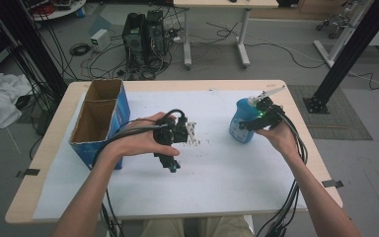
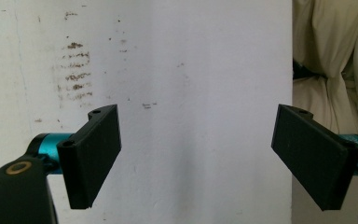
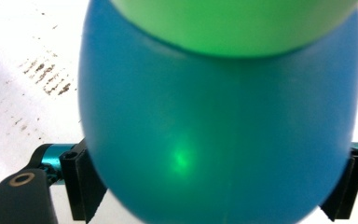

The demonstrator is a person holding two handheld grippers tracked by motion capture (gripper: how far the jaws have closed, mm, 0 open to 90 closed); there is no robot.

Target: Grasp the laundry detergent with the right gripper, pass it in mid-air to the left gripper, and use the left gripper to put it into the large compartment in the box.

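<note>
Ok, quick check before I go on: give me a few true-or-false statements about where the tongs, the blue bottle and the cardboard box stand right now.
1. The right tongs have a jaw on each side of the blue bottle. True.
2. The left tongs are shut on something. False: their jaws stand wide apart with nothing between them, over the white table cover.
3. The cardboard box sits at the table's right edge. False: it sits at the left edge.
4. The blue bottle lies inside the box. False: it stands on the cover, right of centre, apart from the box.
5. Dark smudges mark the cover near the left tongs. True.
</note>
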